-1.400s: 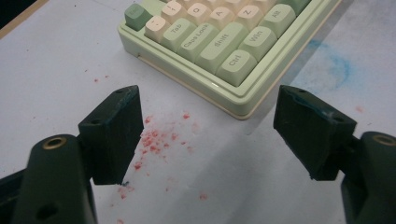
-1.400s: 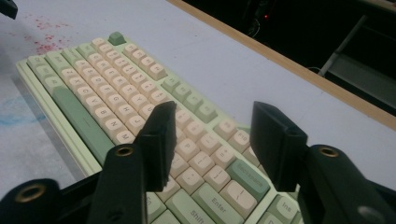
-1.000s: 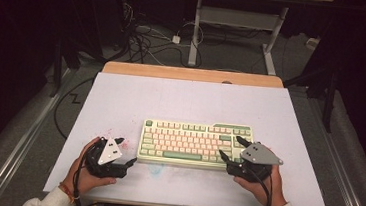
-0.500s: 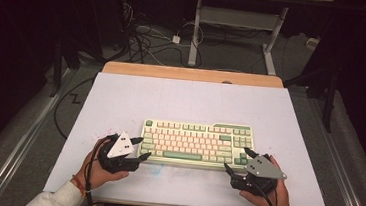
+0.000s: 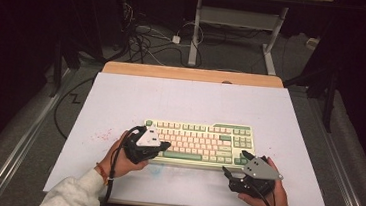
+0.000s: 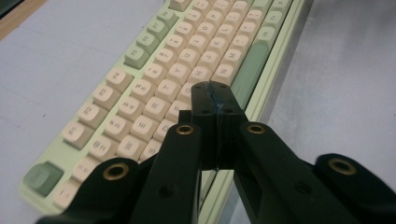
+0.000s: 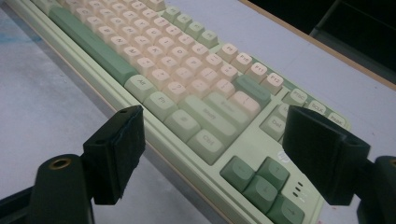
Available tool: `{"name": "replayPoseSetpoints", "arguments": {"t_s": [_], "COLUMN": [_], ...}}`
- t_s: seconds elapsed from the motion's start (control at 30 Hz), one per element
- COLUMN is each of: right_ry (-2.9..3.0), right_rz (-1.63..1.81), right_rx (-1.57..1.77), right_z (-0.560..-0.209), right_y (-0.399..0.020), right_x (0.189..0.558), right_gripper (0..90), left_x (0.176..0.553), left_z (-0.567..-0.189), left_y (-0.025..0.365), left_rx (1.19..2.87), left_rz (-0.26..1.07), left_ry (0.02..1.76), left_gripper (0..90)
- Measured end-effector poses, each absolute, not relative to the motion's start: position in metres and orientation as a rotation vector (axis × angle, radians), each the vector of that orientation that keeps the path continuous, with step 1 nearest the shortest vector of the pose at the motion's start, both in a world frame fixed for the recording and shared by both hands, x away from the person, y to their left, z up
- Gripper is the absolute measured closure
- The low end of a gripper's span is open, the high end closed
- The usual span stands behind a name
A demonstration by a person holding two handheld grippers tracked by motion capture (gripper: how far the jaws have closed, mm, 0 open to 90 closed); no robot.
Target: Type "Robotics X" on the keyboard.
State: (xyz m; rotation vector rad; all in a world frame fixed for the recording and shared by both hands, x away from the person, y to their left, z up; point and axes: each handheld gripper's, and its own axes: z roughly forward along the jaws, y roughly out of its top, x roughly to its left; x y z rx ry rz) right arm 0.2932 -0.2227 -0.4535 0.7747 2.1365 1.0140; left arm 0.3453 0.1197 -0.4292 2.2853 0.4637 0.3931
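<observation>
A pale green keyboard point(image 5: 203, 140) with cream and green keys lies across the middle of the white tabletop point(image 5: 186, 98). My left gripper point(image 5: 165, 146) hovers over the keyboard's left end. Its jaws have just been closing and now stand shut with nothing between them; in the left gripper view the left gripper point(image 6: 215, 93) points along the letter rows of the keyboard point(image 6: 154, 84). My right gripper point(image 5: 235, 163) sits at the keyboard's front right corner, open, having widened a little. In the right gripper view the right gripper point(image 7: 212, 126) frames the arrow-key corner of the keyboard point(image 7: 187, 70) without touching it.
A wooden strip point(image 5: 193, 74) runs along the table's far edge. Behind it stand desk legs point(image 5: 196, 31) and tangled cables point(image 5: 146, 37) on the dark floor. Faint red specks point(image 5: 100, 137) mark the tabletop left of the keyboard.
My left gripper has moved right and a little up, from beside the keyboard onto its left end, and its jaws have closed. The right gripper has shifted only slightly.
</observation>
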Motion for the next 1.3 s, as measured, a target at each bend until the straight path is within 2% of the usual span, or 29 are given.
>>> {"name": "replayPoseSetpoints", "arguments": {"t_s": [0.23,0.53,1.17,1.3], "right_ry": [2.149,2.157,2.187,2.168], "right_rz": [1.001,0.989,0.978,0.971], "right_rx": [0.77,0.771,0.774,0.778], "right_z": [-0.454,-0.455,-0.457,-0.457], "right_y": [-0.223,-0.223,-0.222,-0.222], "right_x": [0.293,0.294,0.296,0.296], "right_gripper": [21.3,21.3,21.4,21.4], "left_x": [0.362,0.372,0.374,0.372], "left_z": [-0.435,-0.445,-0.453,-0.443], "left_y": [0.088,0.068,0.055,0.061], "left_rx": [2.343,2.412,2.477,2.43], "left_rz": [0.326,0.339,0.425,0.436], "left_ry": [0.451,0.455,0.433,0.424], "left_gripper": [87.8,87.7,87.7,87.6]}}
